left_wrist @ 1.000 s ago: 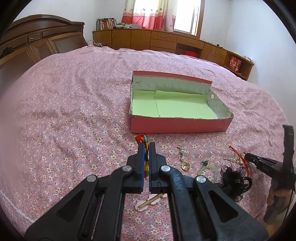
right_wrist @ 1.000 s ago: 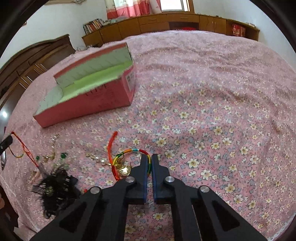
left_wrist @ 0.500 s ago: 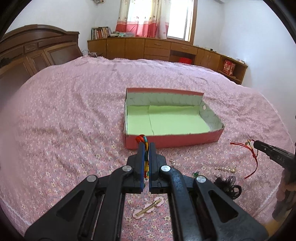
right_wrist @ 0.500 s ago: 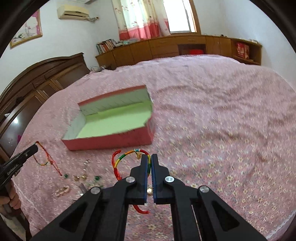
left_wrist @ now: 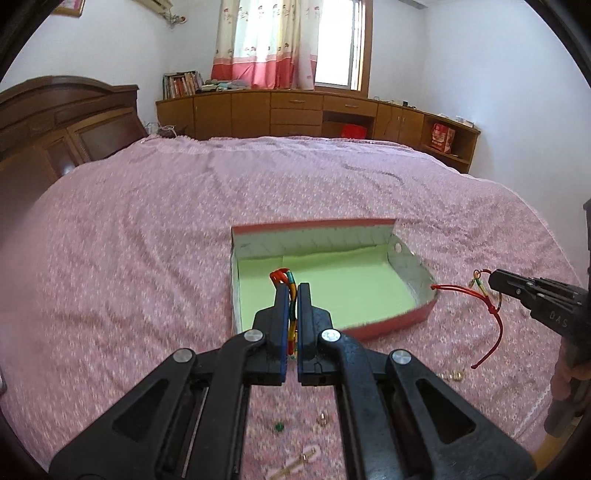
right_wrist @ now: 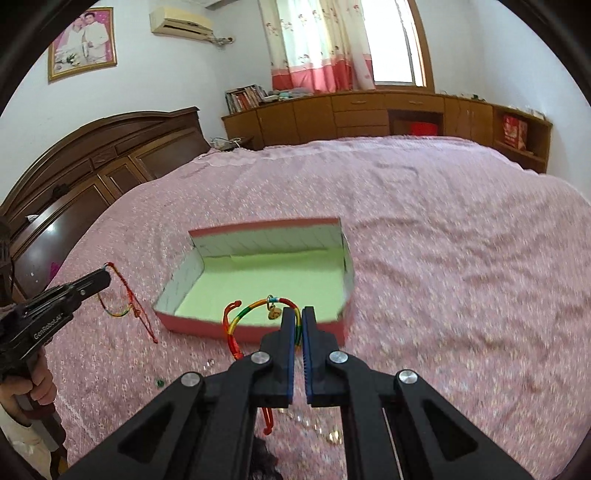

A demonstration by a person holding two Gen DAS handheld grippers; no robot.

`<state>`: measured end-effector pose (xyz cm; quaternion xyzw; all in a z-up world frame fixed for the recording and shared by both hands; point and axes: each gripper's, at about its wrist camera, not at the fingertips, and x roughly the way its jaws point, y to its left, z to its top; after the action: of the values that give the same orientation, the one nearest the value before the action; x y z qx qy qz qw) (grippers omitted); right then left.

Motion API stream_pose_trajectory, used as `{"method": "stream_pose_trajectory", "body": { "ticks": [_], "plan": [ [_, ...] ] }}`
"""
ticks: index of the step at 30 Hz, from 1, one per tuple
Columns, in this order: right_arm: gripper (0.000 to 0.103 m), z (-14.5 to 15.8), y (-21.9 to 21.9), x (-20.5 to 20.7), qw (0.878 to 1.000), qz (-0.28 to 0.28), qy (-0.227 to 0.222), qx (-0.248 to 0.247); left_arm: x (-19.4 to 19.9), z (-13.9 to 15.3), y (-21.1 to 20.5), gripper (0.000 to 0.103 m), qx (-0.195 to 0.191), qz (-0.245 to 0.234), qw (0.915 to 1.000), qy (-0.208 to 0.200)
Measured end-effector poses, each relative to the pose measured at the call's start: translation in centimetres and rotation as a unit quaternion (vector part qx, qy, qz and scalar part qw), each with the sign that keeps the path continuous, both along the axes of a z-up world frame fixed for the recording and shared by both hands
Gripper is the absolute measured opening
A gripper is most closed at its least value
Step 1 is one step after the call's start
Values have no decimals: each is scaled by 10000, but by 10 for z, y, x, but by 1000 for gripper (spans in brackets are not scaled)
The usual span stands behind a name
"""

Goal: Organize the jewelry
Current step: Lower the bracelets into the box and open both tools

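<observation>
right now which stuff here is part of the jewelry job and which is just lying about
Job: left tool with cord bracelet, right tool with charm bracelet, pink box, gold rings, green bead.
Lying about: books, framed photo, red bag, air conditioner.

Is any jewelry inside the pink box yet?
No. The pink box shows only its bare green floor; both bracelets hang from the grippers.

An open box [left_wrist: 332,291] is sitting on the bed [left_wrist: 147,258], ahead of both tools. Small loose trinkets [left_wrist: 452,376] are lying on the bed before the box. Cabinets [left_wrist: 295,114] are standing behind the bed, a headboard [right_wrist: 92,162] to its left.
</observation>
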<state>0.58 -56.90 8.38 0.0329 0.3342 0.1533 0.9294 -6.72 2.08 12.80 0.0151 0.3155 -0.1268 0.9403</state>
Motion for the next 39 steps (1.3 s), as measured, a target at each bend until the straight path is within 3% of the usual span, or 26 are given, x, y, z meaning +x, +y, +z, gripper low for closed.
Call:
{"method": "stream_pose_trajectory", "body": {
  "ticks": [10, 15, 26, 30, 39],
  "plan": [
    [5, 1, 18, 56, 9999, 107, 51, -39, 48, 10, -21, 0, 124, -190, 9995, -201],
    [5, -11, 25, 89, 9997, 111, 216, -28, 73, 1, -35, 0, 151, -252, 9995, -89],
    [5, -53, 35, 144, 9977, 11, 664, -95, 122, -47, -53, 0, 144, -330, 9991, 233],
    [5, -69, 37, 159, 9962, -35, 855, -141, 142, -74, -50, 0, -53, -277, 9980, 566],
    [5, -101, 37, 177, 9931, -111, 1110, -371, 160, -117, -40, 0, 233, 5, 9944, 1031]
  ]
}}
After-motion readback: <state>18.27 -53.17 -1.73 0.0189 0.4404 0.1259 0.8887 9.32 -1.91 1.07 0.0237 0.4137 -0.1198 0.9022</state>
